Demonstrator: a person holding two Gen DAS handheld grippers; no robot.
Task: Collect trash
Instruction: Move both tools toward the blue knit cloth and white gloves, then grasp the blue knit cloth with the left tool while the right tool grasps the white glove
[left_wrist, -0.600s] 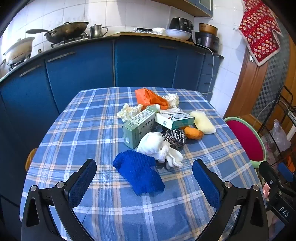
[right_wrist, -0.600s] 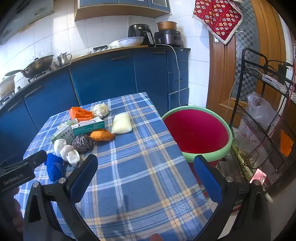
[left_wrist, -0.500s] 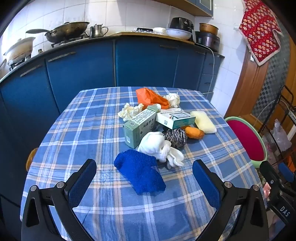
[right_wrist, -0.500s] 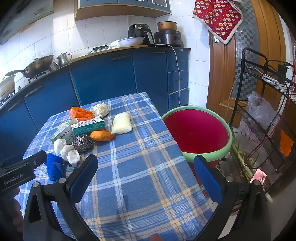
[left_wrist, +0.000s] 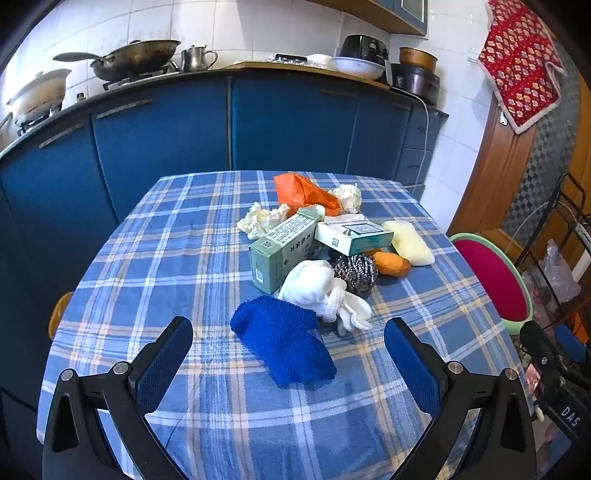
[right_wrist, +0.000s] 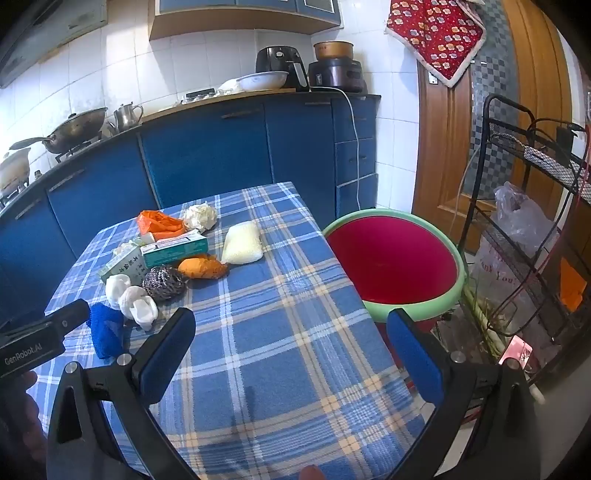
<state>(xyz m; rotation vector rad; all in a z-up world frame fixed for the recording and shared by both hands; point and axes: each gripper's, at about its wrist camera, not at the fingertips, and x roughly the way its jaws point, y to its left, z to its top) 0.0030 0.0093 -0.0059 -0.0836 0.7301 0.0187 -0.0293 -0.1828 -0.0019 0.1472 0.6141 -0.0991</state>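
- Left gripper (left_wrist: 288, 363): jaws spread wide, nothing held; blue pads are seen to either side of the blue knitted cloth (left_wrist: 284, 343), which lies on the plaid tablecloth (left_wrist: 155, 258) and is not touched.
- Right gripper (right_wrist: 290, 354): jaws fully apart and empty, held over a bare part of the tablecloth beside the table's right edge.
- "GenRobot.AI" is read on the left gripper's body in the right wrist view; "DAS" is read on a black part at the lower right of the left wrist view.
- White sock (left_wrist: 321, 291): bunched, touching the blue cloth's far edge.
- Steel scouring ball (left_wrist: 354, 271): just beside the sock.
- Green carton (left_wrist: 282, 251) and white-and-teal carton (left_wrist: 352, 236): printed characters are seen, too small to be read.
- Orange lump (left_wrist: 391, 264) and pale yellow sponge (left_wrist: 408, 242): right of the cartons.
- Crumpled tissue (left_wrist: 262, 219), orange plastic bag (left_wrist: 303, 192), second tissue ball (left_wrist: 347, 195): at the far end of the heap.
- Red basin with green rim (right_wrist: 391, 262): below the table's right edge, nothing seen in it.
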